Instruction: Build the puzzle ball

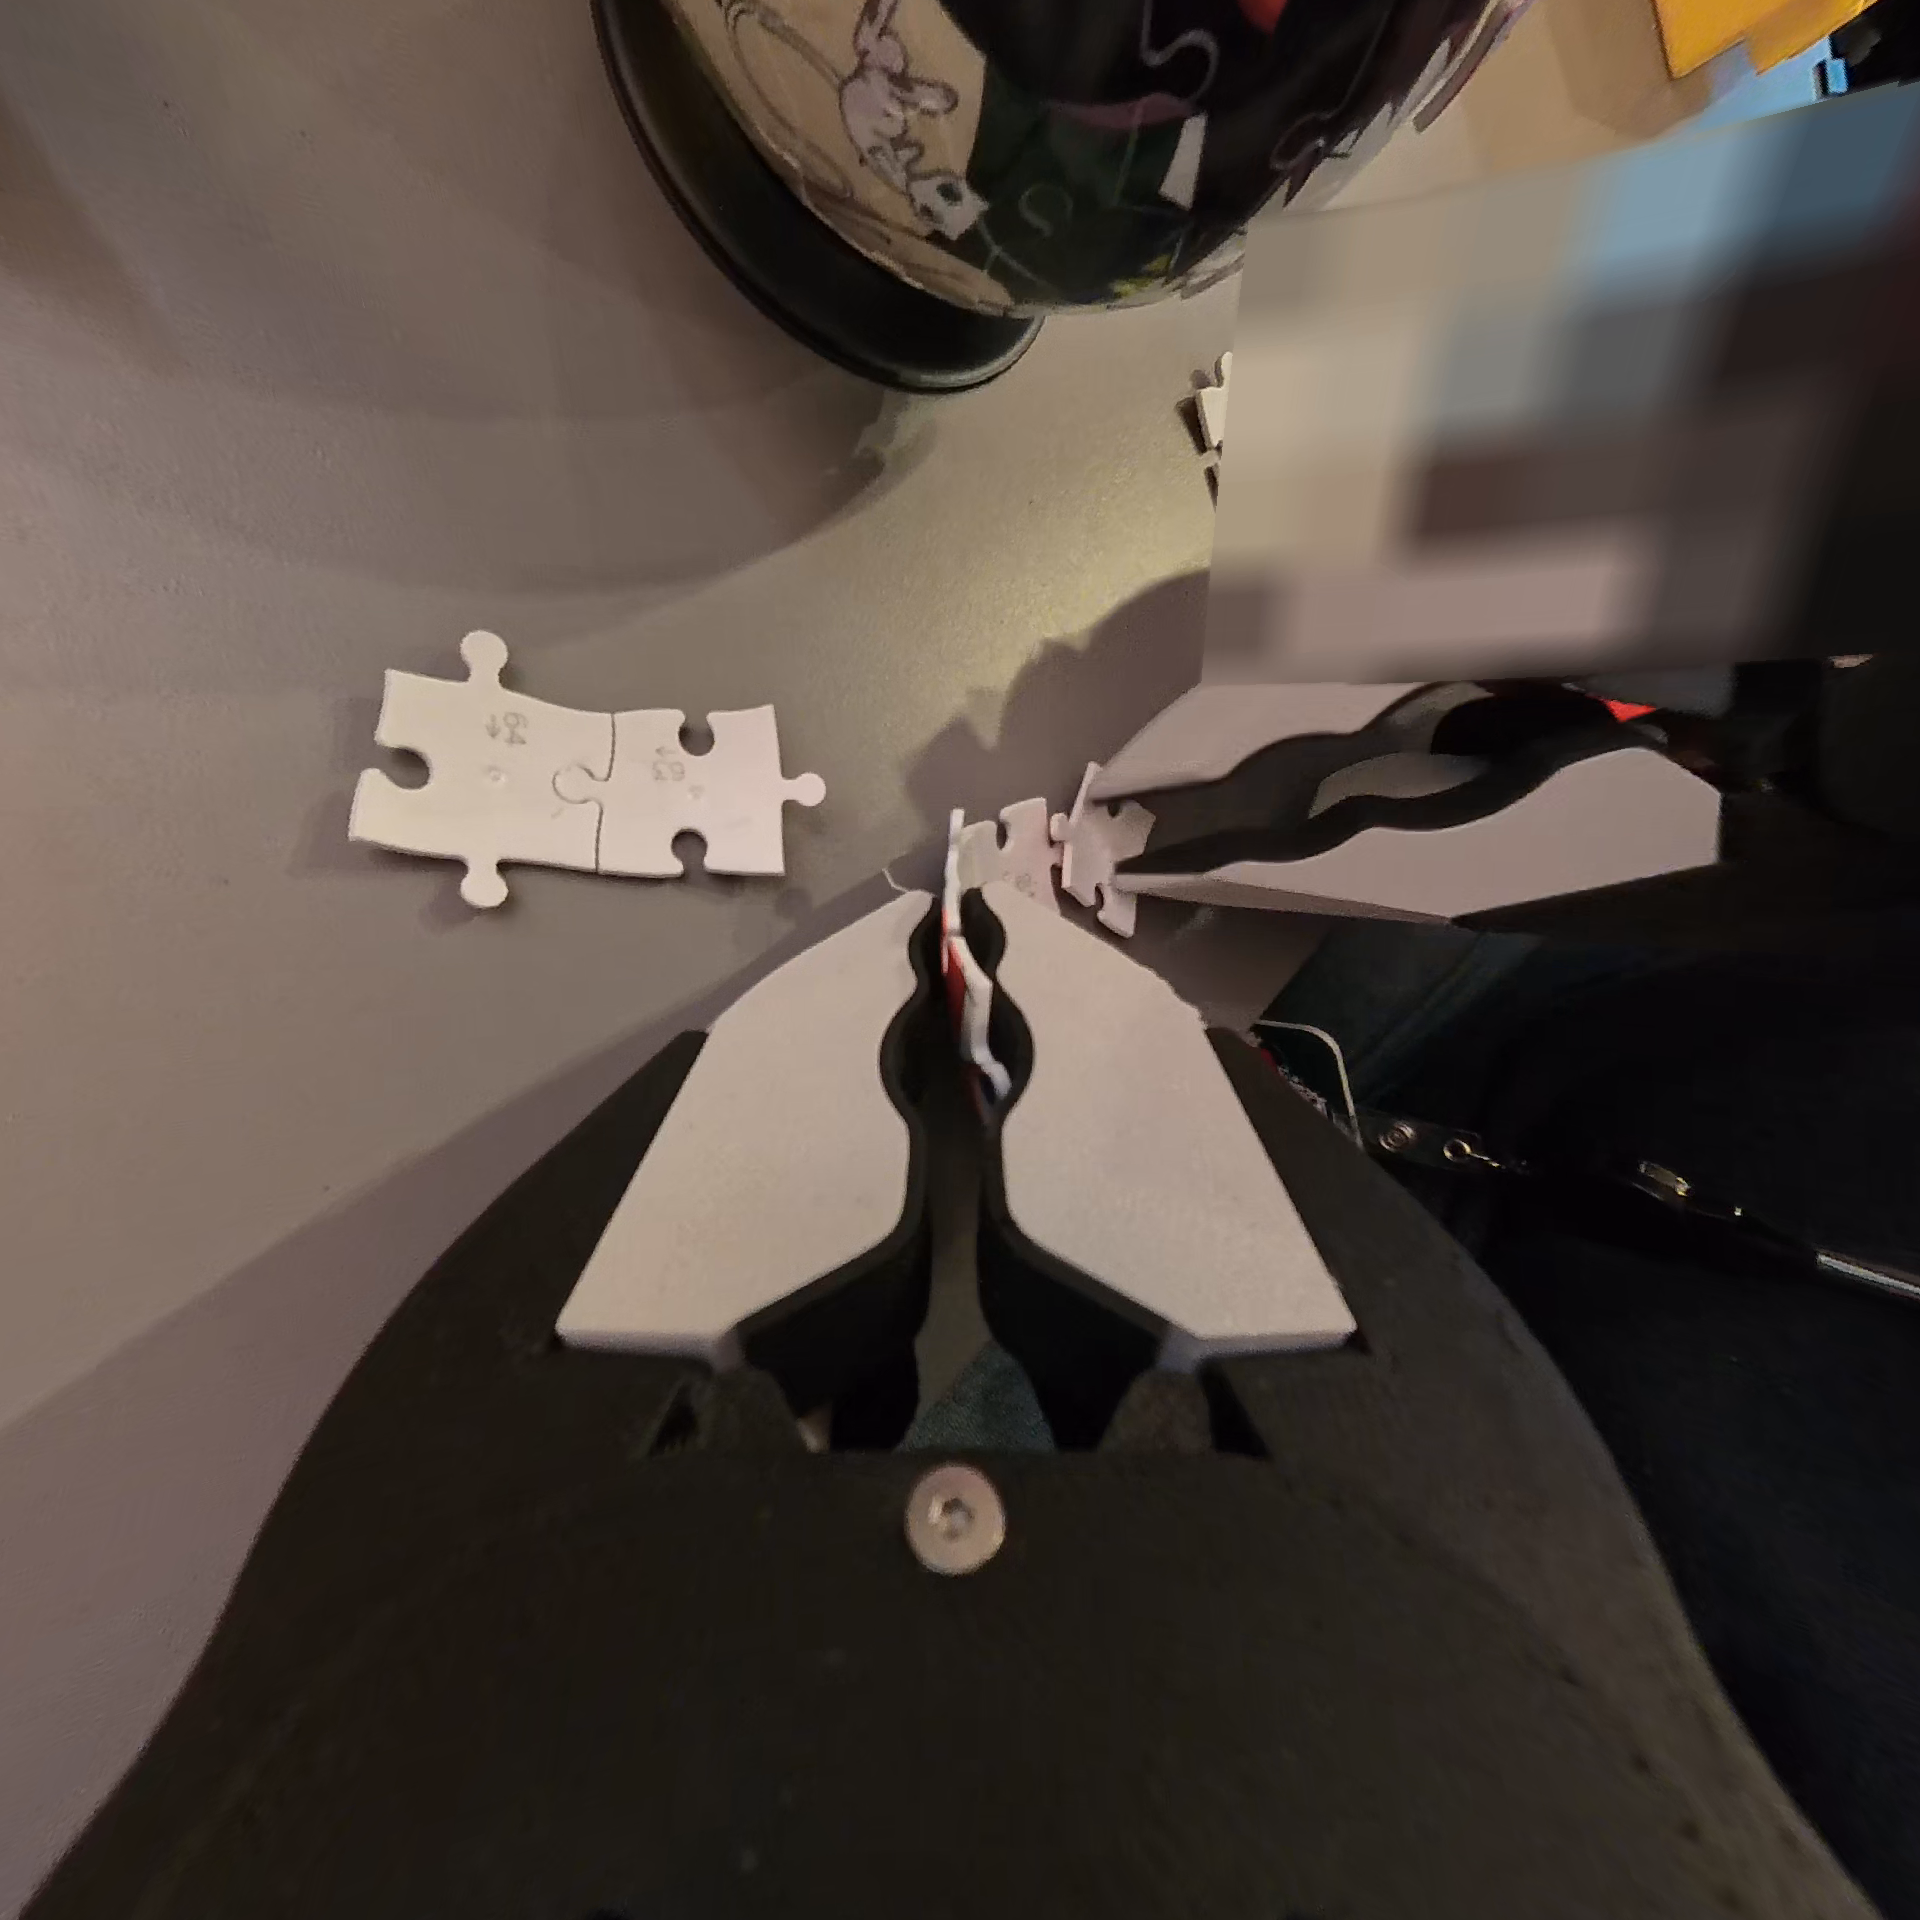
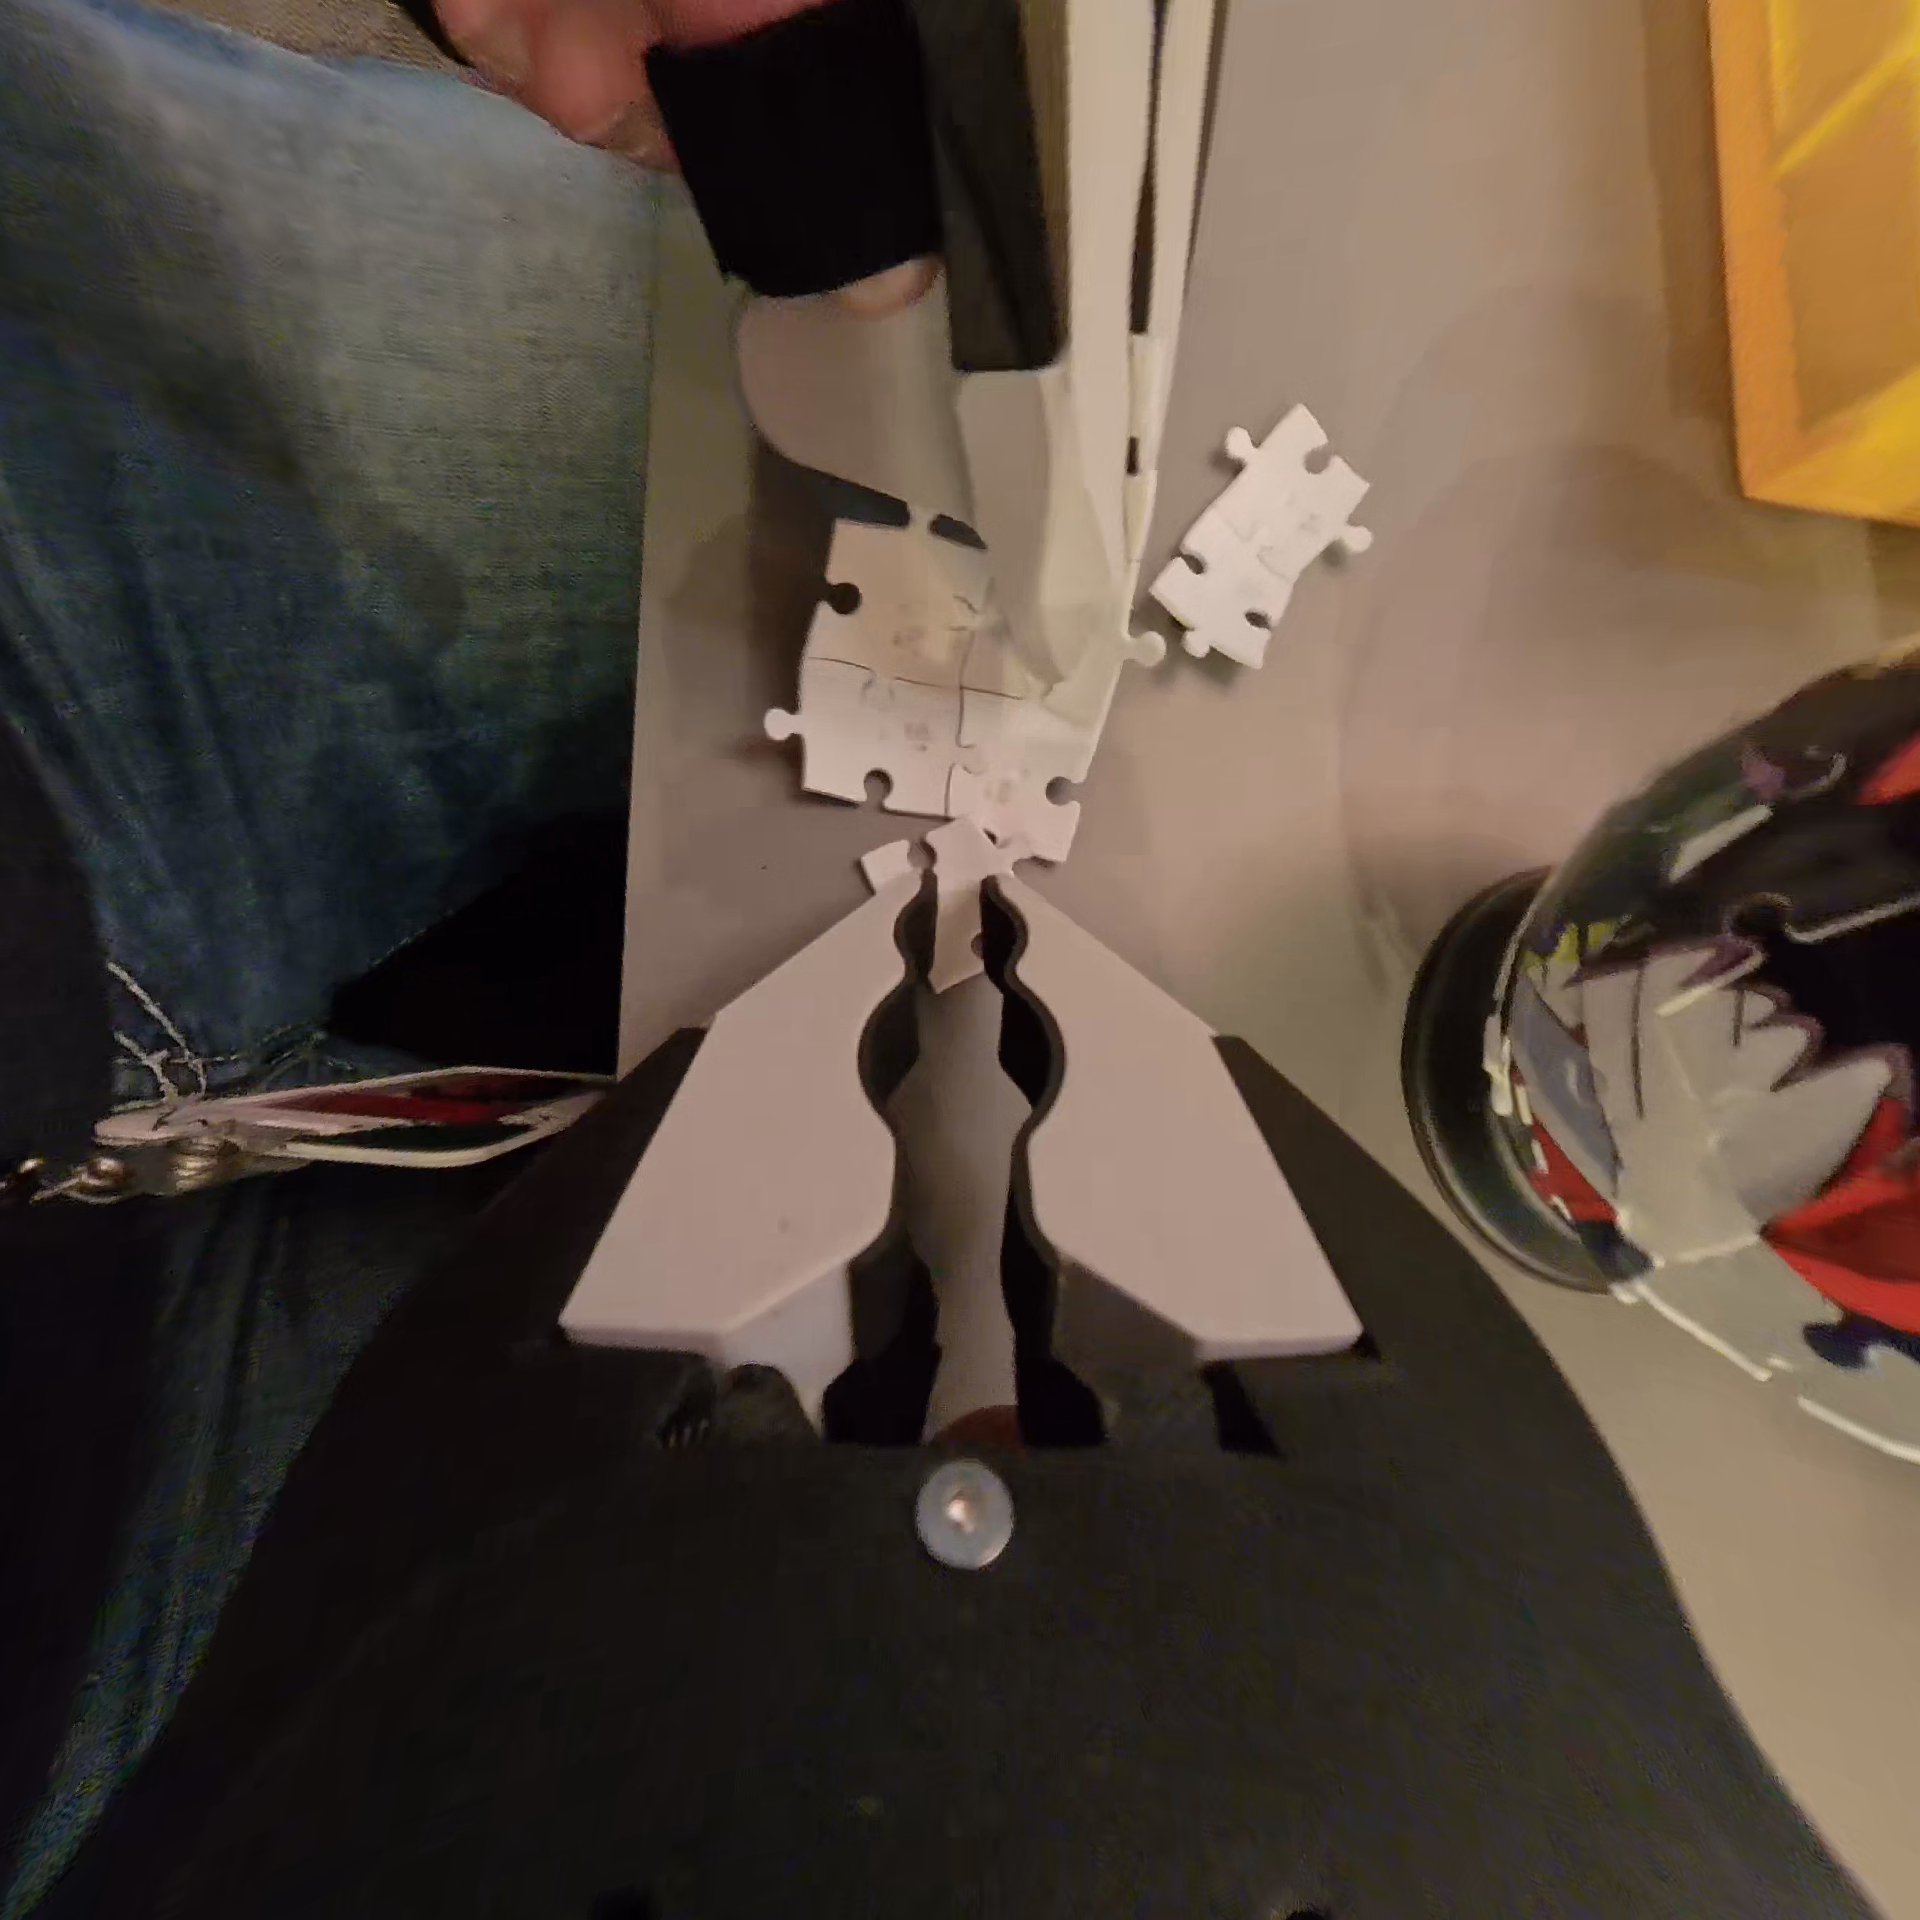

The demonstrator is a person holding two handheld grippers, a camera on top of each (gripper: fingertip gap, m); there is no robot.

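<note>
Left hand-held gripper is clamped on an edge-on cluster of joined pieces; right hand-held gripper pinches a single piece meeting that cluster's corner. Beyond, a joined pair lies flat on the grey counter. Farthest, the partly built puzzle ball sits in its black stand, well apart.

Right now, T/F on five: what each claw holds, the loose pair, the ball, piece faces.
1. The left claw grips a cluster of joined pieces. True.
2. The right claw is empty. False: it pinches a single piece.
3. A joined pair lies loose on the table. True.
4. The ball is held in a claw. False: it sits on a black stand.
5. The pair lies printed side up. False: white backs show.
</note>
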